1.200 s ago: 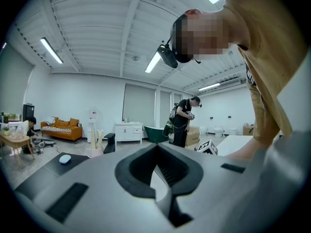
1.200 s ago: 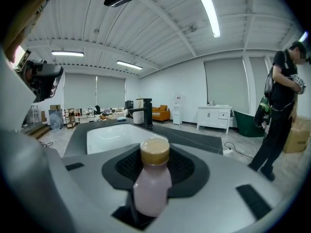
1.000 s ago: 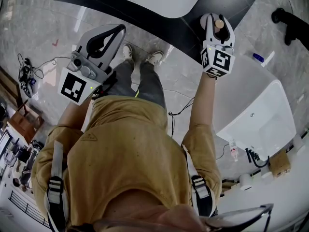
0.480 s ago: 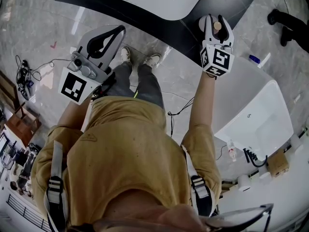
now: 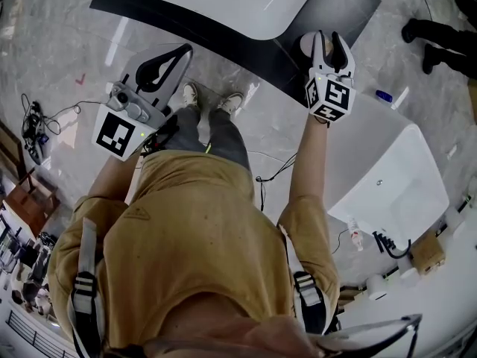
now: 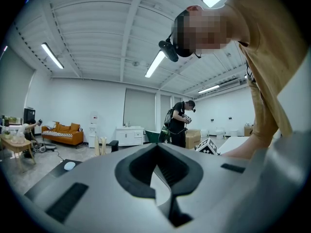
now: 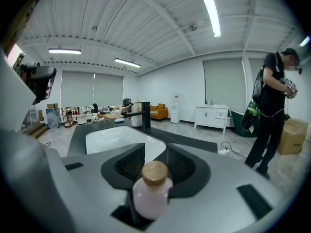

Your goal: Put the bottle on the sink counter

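A pale pink bottle (image 7: pixel 151 196) with a round wooden cap stands upright between the jaws of my right gripper (image 7: pixel 156 153), which is shut on its body. In the head view the right gripper (image 5: pixel 329 40) is held out over the near edge of the black sink counter (image 5: pixel 350 10), with the bottle (image 5: pixel 306 45) partly showing beside its jaws. The white basin (image 7: pixel 119 139) and a black faucet (image 7: pixel 144 115) lie just beyond the bottle. My left gripper (image 5: pixel 184 49) hangs over the floor at the left, shut with nothing in it (image 6: pixel 156 147).
A white bathtub (image 5: pixel 395 177) stands at the right, with a small blue item (image 5: pixel 383 95) near its rim. A person in black (image 7: pixel 272 113) stands to the right of the counter. Cables (image 5: pixel 33 121) lie on the marble floor at the left.
The right gripper with the bottle has moved forward toward the counter. More of the white basin has come into the head view. The left gripper has barely moved.
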